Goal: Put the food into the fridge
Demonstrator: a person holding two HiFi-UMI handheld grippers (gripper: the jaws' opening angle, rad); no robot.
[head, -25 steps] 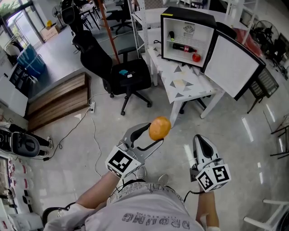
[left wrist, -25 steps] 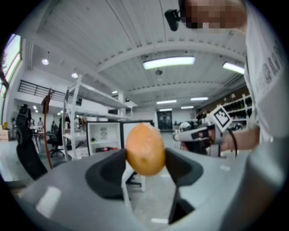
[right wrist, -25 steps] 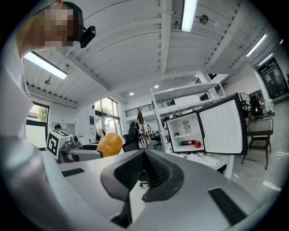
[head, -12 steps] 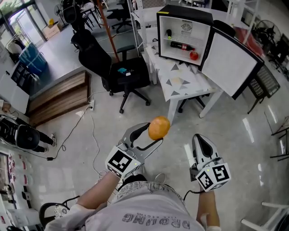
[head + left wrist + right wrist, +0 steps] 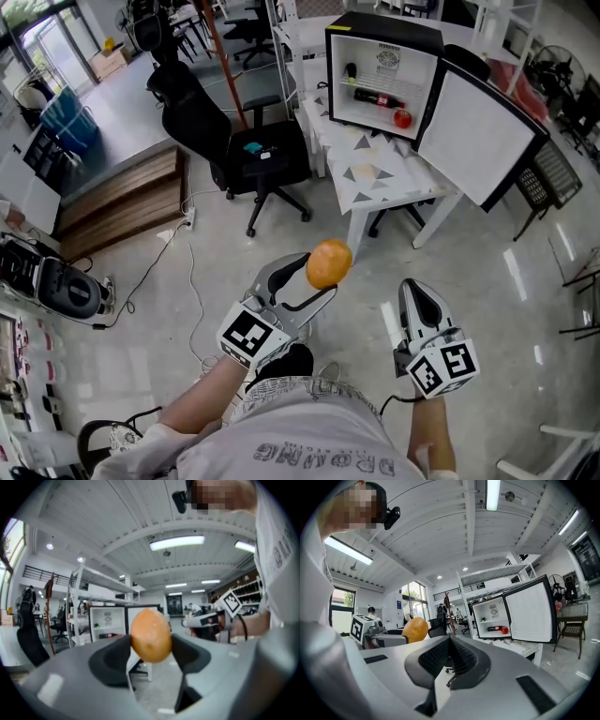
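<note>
An orange fruit point(image 5: 329, 263) is pinched between the jaws of my left gripper point(image 5: 323, 272), held up in the air over the floor; in the left gripper view the orange point(image 5: 150, 635) fills the gap between the two dark pads. My right gripper point(image 5: 418, 302) is shut and empty, level with the left one and to its right; its jaws meet in the right gripper view point(image 5: 451, 657). The small black fridge point(image 5: 384, 66) stands open on a white table point(image 5: 384, 178) ahead, with a cola bottle point(image 5: 375, 97) and a red apple point(image 5: 404, 118) on its shelf.
The fridge door point(image 5: 478, 136) swings out to the right. A black office chair point(image 5: 253, 150) stands left of the table, wooden steps point(image 5: 117, 206) further left. A cable point(image 5: 192, 281) trails over the floor. A white frame point(image 5: 553, 450) sits at the bottom right.
The view has crept a little toward the fridge and table. Both grippers keep their pose, the orange still held in the left one.
</note>
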